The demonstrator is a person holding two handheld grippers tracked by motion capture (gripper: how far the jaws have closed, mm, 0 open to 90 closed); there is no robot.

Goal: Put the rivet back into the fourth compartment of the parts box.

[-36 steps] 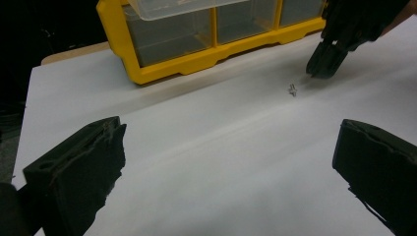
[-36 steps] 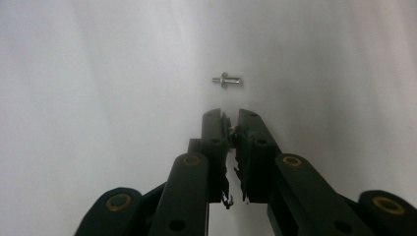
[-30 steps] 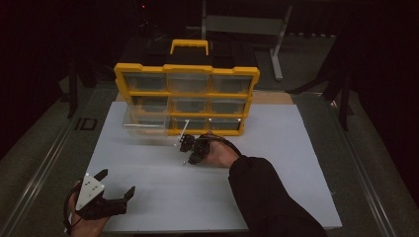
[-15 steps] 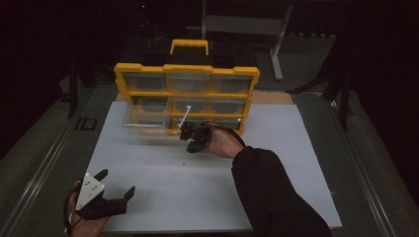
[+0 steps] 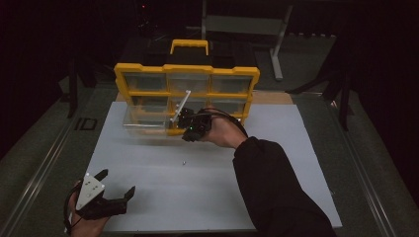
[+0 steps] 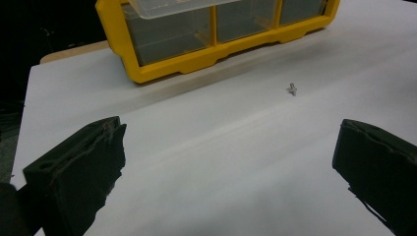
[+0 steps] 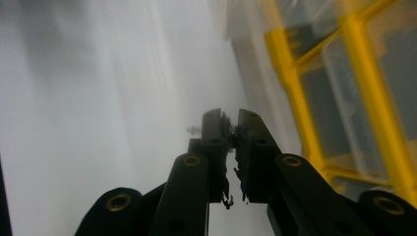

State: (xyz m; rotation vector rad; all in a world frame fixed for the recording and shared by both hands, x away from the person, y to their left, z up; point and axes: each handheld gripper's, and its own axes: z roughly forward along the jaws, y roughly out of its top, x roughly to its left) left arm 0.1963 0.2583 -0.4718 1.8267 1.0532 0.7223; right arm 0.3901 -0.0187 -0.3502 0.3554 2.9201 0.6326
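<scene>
1. High view: a yellow organizer (image 5: 187, 94) with clear drawers stands at the far side of a white sheet (image 5: 296, 173). One clear drawer (image 5: 146, 120) is pulled out at its lower left. The right gripper (image 5: 190, 126) is raised just in front of the organizer. The left gripper (image 5: 101, 200) rests at the near left, jaws wide. A small screw (image 5: 183, 162) lies on the sheet between them.
2. Left gripper view: the jaws are spread wide and empty, with the screw (image 6: 292, 89) beyond them near the organizer (image 6: 206, 46).
3. Right gripper view: the jaws are nearly together; whether they pinch anything cannot be told. The organizer (image 7: 344, 98) is at the right.
</scene>
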